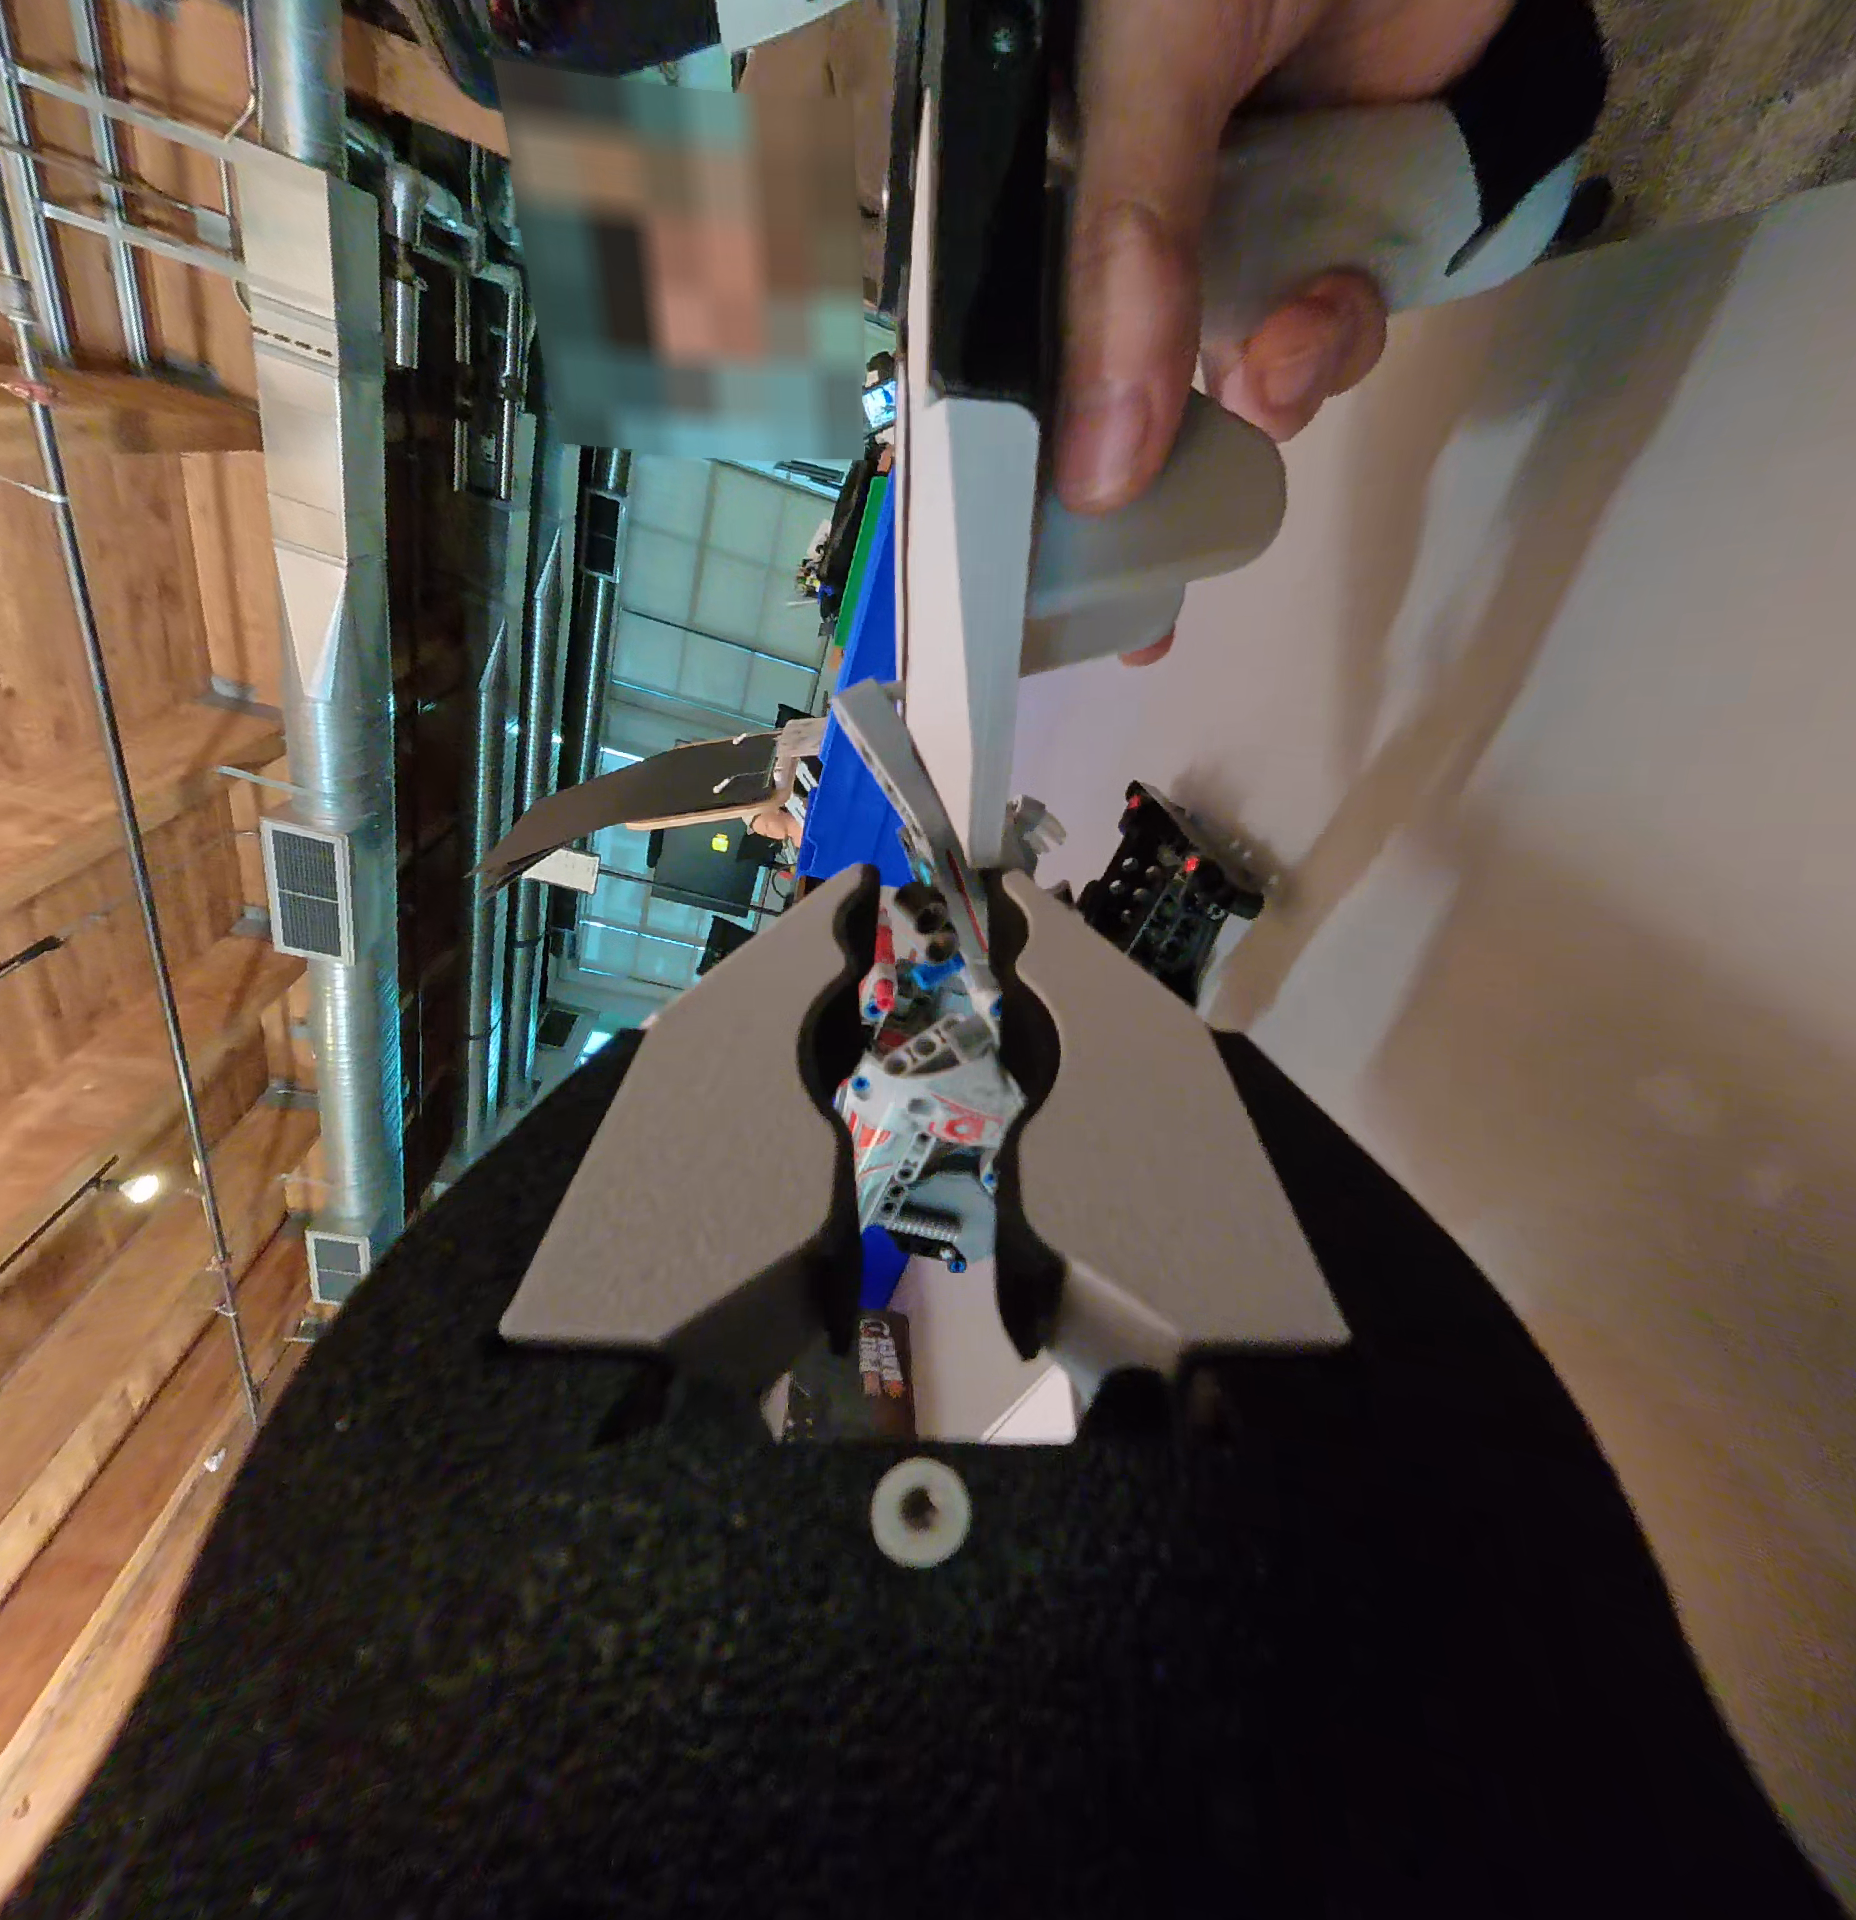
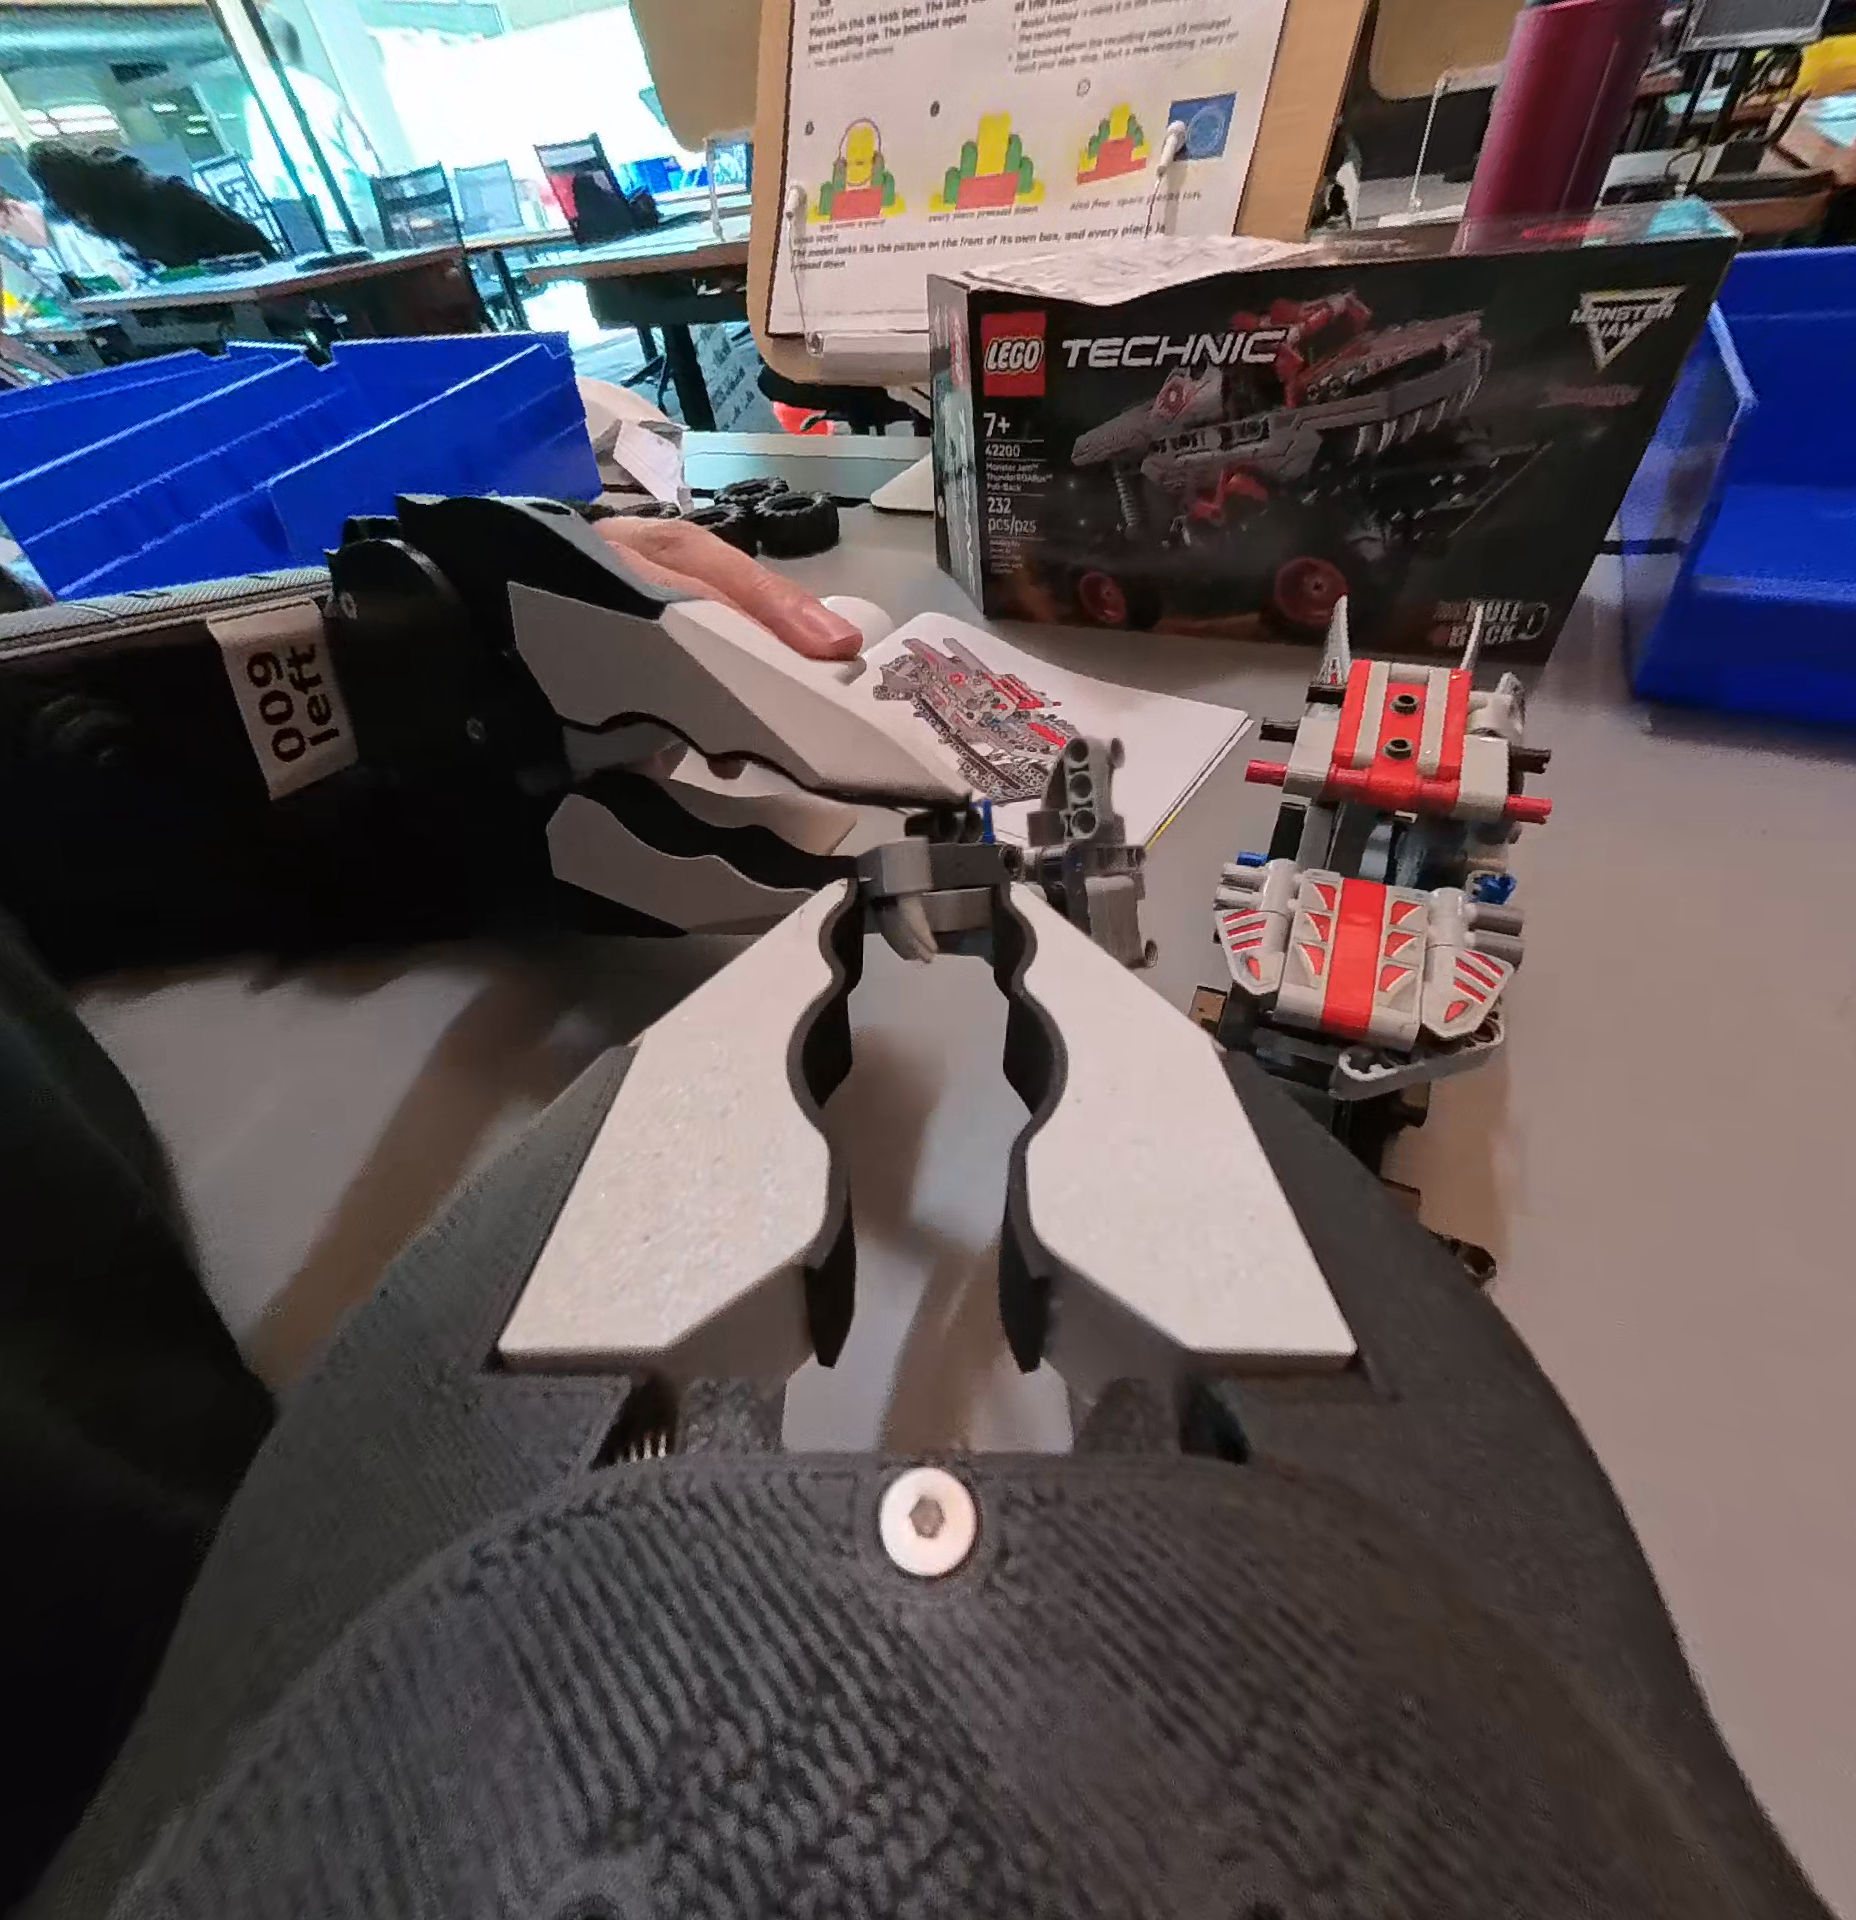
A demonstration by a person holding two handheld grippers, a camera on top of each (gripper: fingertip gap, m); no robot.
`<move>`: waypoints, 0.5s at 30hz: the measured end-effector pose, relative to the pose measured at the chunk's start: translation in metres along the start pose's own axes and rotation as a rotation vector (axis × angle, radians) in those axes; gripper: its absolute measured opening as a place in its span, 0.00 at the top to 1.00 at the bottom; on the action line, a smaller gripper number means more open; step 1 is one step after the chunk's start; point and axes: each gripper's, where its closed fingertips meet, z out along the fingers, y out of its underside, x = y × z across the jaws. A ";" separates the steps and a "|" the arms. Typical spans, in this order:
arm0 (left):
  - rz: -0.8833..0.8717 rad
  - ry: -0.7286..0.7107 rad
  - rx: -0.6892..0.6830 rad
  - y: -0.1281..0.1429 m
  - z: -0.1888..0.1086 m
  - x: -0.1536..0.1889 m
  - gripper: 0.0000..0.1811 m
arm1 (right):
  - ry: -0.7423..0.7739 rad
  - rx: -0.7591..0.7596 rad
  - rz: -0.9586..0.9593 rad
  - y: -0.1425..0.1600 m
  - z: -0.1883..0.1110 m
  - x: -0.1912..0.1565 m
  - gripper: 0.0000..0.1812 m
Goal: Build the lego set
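A small grey Technic sub-assembly hangs just above the table between both grippers. My right gripper is shut on its grey beam end. My left gripper, rolled on its side, comes in from the left and is shut on the same piece. In the left wrist view my left gripper grips it at the tips, and a grey beam sticks out beyond. A right gripper finger meets it from above. The red and grey truck body stands on the table to the right, apart from both grippers.
The set's box stands behind the truck. An open instruction booklet lies behind the grippers. Black tyres lie farther back. Blue bins stand at the left and far right. A black frame piece lies on the table. The tips of both grippers are at nearly the same place.
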 end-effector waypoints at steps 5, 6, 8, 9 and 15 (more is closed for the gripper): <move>-0.115 -0.005 0.045 -0.005 -0.005 -0.010 0.84 | -0.006 0.048 0.008 -0.005 -0.001 -0.001 0.88; -0.171 -0.009 0.068 -0.008 -0.007 -0.015 0.83 | -0.011 0.075 0.031 -0.008 -0.002 0.000 0.88; -0.314 -0.009 0.126 -0.014 -0.013 -0.026 0.81 | -0.011 0.123 0.071 -0.013 -0.006 0.004 0.90; -0.388 -0.005 0.154 -0.015 -0.016 -0.031 0.81 | -0.006 0.139 0.088 -0.015 -0.007 0.006 0.91; -0.827 0.118 0.158 0.005 -0.027 -0.036 0.84 | 0.002 0.134 0.129 -0.008 -0.008 0.012 0.92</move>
